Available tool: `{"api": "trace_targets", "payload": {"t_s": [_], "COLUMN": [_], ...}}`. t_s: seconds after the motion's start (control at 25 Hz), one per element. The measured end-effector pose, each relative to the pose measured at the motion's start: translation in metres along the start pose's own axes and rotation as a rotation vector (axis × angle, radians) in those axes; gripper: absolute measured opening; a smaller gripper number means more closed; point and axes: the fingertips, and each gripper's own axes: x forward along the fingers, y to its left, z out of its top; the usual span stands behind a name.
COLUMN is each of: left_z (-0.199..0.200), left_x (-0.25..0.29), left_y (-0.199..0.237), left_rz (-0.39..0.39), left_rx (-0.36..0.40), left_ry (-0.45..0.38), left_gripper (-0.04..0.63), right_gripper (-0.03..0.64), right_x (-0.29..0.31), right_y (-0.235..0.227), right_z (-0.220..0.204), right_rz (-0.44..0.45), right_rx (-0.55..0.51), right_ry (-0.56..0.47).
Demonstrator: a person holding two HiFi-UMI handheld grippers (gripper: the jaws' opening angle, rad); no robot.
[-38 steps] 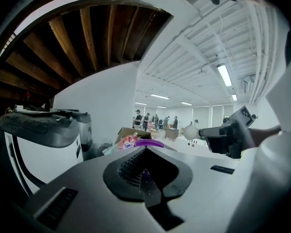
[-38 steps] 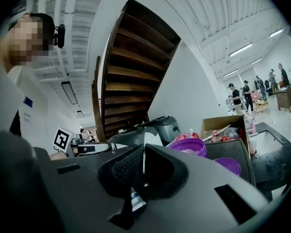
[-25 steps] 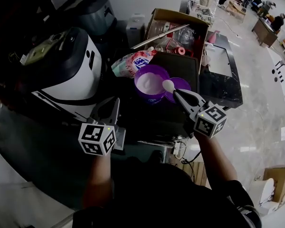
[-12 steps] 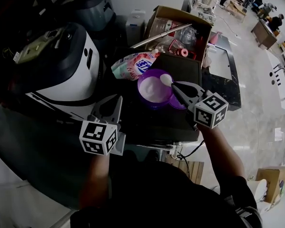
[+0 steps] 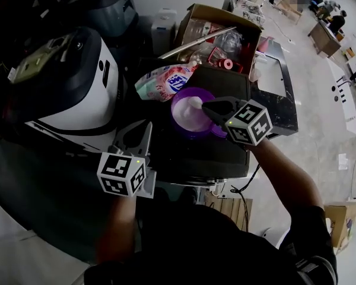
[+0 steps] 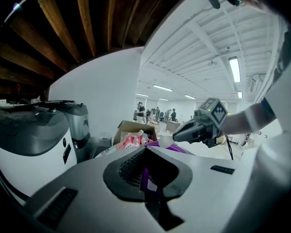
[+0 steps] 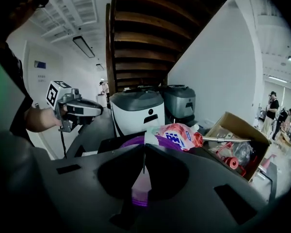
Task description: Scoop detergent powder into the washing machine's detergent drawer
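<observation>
**Surface and room.** A black table top (image 5: 190, 159) stands on a pale glossy floor (image 5: 326, 117) in a large white hall. People (image 5: 338, 19) stand at the far right. A white machine (image 5: 77, 82) stands left of the table, with a grey bin (image 5: 110, 8) beyond it. At the far edge of the table is an open cardboard box (image 5: 196, 13) filled with mixed items.

**Task items.** A purple tub (image 5: 181, 123) stands on the far part of the table. It contains white powder (image 5: 190, 107). A pink and blue detergent bag (image 5: 163, 82) lies just left of the tub, touching its far rim.

**Right gripper.** The right gripper (image 5: 204, 105) is above the right side of the tub. Its jaws are closed on the thin handle of a scoop (image 7: 140, 186).

**Left gripper.** The left gripper (image 5: 143, 125) is at the near left corner of the table, well apart from the tub. Its jaws are together with nothing between them.

**View differences.**
- The left gripper view shows the white bowl of the scoop at the right gripper's tip, level with the tub rim. From the head view, the bowl cannot be told from the powder.
- The gripper views show wooden beams (image 6: 87, 13) overhead and a white ceiling with strip lights (image 6: 235, 69). The head view does not show these.
- Only the head view shows the powder surface.
</observation>
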Motion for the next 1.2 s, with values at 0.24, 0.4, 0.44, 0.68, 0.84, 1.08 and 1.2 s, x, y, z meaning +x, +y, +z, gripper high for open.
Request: {"api": "trace_targets", "payload": {"t_s": [0.24,0.4,0.44,0.68,0.84,1.08,1.2], "left_z": [-0.008,-0.01,-0.01,-0.013,-0.012,-0.01,-0.013], "left_x": [-0.001,-0.002,-0.003,-0.006,-0.01,-0.018,-0.021], "left_y": [0.002,-0.004,-0.006,-0.013,-0.012,-0.006,-0.005], "left_rz": [-0.013,-0.037,-0.041,-0.044,-0.036,-0.014,-0.01], "left_rx": [-0.027,-0.05,-0.052,-0.041,-0.032,-0.034,-0.041], "left_ry": [0.01,0.006,0.004,0.004,-0.008,-0.021,-0.018], "left_gripper": [0.008,0.008,0.008,0.008,0.008,0.008,0.008], "right_gripper": [0.023,0.023,0.023,0.023,0.023,0.023,0.023], "right_x": [0.018,0.029,0.031,0.042,0.05,0.063,0.07], "right_y": [-0.008,-0.001,0.002,0.007,0.009,0.01,0.012], "right_z": [-0.006,-0.018,-0.021,-0.026,-0.026,-0.035,-0.035], "right_rz": [0.024,0.064,0.073,0.088,0.105,0.129,0.136], "right_rx": [0.02,-0.056,-0.078,-0.165,-0.155,-0.185,-0.201], "right_ry": [0.071,0.177,0.203,0.289,0.32,0.378,0.404]}}
